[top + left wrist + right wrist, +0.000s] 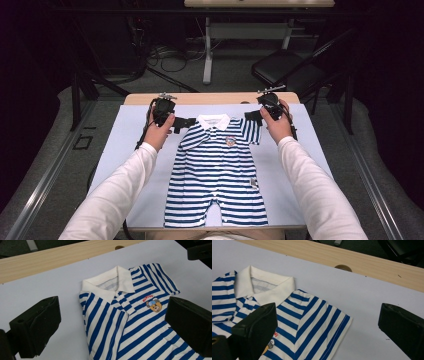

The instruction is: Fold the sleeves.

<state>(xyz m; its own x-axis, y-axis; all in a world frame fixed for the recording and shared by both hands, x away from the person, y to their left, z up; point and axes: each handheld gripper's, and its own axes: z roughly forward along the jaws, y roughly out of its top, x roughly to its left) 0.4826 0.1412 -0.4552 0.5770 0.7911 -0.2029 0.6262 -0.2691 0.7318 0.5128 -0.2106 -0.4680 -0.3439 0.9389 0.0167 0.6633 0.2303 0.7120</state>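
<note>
Two tongs are hovering spread wide, gripping nothing: my left tongs [180,122] and right tongs [252,115]. Between them a striped baby romper [216,172] is lying flat on the surface [125,150]. Soft, light and floppy, I am judging; pinching each shoulder seam looks best.

left gripper [184,123]: jaws wide apart, arm stretched forward | right gripper [251,115]: jaws wide apart, arm stretched forward
</note>
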